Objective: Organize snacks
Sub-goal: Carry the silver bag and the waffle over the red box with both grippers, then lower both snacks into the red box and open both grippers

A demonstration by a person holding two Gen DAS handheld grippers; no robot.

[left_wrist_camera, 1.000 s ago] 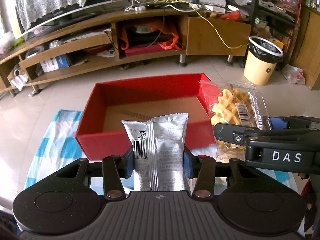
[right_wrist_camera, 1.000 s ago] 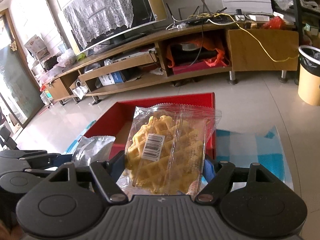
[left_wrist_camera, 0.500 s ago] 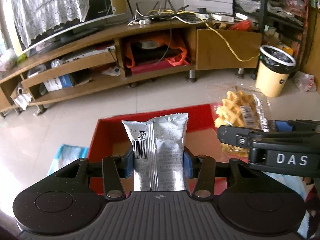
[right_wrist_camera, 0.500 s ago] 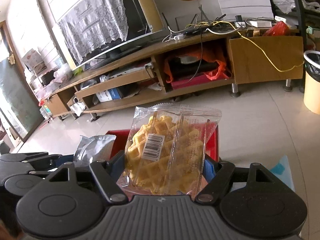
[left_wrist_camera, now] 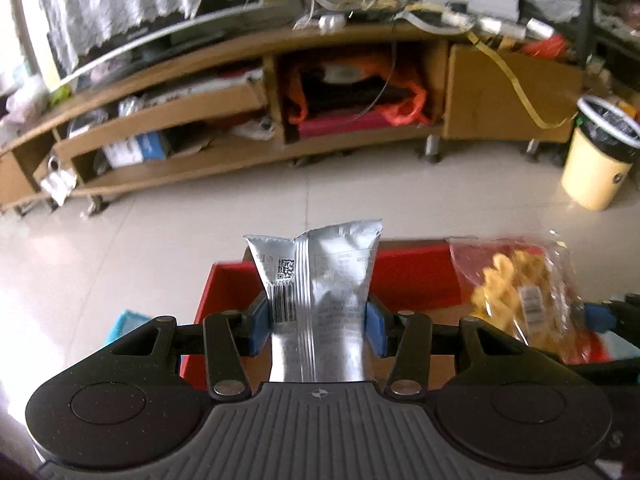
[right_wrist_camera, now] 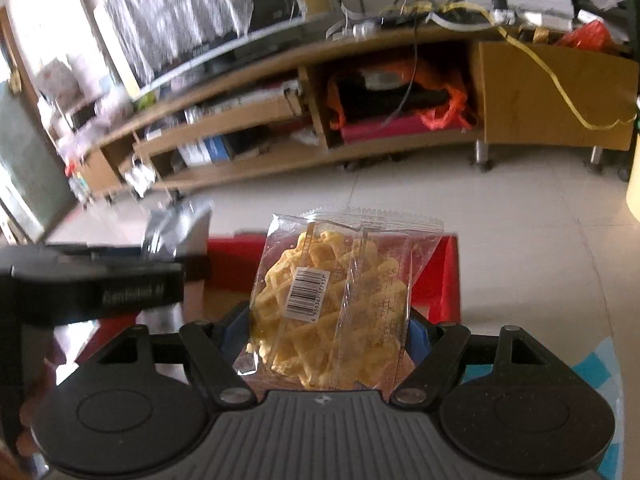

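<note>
My left gripper (left_wrist_camera: 316, 326) is shut on a silver foil snack packet (left_wrist_camera: 320, 280), held upright over the red box (left_wrist_camera: 412, 276). My right gripper (right_wrist_camera: 326, 330) is shut on a clear packet of yellow waffle snacks (right_wrist_camera: 332, 304), also over the red box (right_wrist_camera: 436, 284). The waffle packet (left_wrist_camera: 520, 296) shows at the right in the left wrist view. The silver packet (right_wrist_camera: 176, 232) and the left gripper show at the left in the right wrist view. Most of the box is hidden behind the packets and grippers.
A blue-and-white checked cloth (right_wrist_camera: 600, 368) lies under the box on a tiled floor. A long wooden TV stand (left_wrist_camera: 280, 92) with clutter runs across the back. A cream bin with a black liner (left_wrist_camera: 596, 160) stands at the back right.
Both grippers have moved forward and tilted up with their packets. The box has slid lower in both views and less of it shows. Both grips are unchanged.
</note>
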